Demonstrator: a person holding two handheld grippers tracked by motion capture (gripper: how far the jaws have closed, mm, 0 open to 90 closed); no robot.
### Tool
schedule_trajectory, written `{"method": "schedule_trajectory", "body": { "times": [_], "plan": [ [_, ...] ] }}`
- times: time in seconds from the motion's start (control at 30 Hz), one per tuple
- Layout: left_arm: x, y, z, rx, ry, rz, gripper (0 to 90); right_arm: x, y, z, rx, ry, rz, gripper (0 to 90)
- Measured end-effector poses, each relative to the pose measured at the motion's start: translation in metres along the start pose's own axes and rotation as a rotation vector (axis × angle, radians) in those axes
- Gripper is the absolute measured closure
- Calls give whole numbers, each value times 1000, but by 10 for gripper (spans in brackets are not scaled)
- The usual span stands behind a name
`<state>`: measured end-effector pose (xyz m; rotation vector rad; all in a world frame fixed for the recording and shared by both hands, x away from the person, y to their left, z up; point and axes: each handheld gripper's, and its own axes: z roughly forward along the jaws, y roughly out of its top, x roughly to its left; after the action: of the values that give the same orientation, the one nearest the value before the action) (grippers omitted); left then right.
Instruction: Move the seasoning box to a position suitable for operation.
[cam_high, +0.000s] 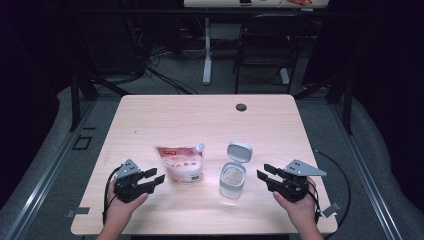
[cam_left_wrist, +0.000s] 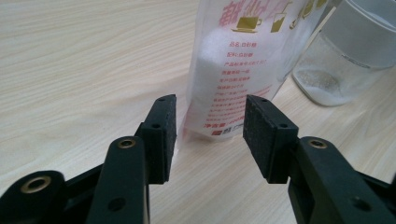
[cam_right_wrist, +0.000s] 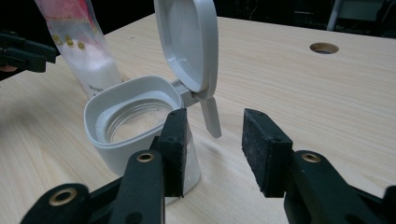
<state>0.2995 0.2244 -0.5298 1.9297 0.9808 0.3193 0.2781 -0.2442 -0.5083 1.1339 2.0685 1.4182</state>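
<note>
Two sets of tongs, both spread apart and holding nothing. Left tongs (cam_high: 155, 175) just beside spouted pouch (cam_high: 180, 162), standing upright mid-counter (cam_high: 200, 120); right tongs (cam_high: 263, 171) near glass jar (cam_high: 233, 179), hinged lid (cam_high: 239, 151) up, right of pouch. Judged step: seize pouch for pouring into jar. Best gripped above the powder line, level, without squeezing the fill. Left gripper view: printed text and white contents (cam_left_wrist: 219, 74). Right gripper view: thin powder layer in jar bottom (cam_right_wrist: 133, 126).
</note>
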Motion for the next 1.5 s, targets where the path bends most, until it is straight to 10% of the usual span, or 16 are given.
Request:
{"method": "schedule_trajectory", "body": {
  "times": [1.03, 1.5],
  "plan": [
    [-2, 42, 5, -51, -48, 46, 452, 0, 0, 1, -27, 11, -36, 533],
    [-3, 43, 2, -70, -49, 48, 569, 29, 29, 23, -45, 136, -78, 583]
  ]
}}
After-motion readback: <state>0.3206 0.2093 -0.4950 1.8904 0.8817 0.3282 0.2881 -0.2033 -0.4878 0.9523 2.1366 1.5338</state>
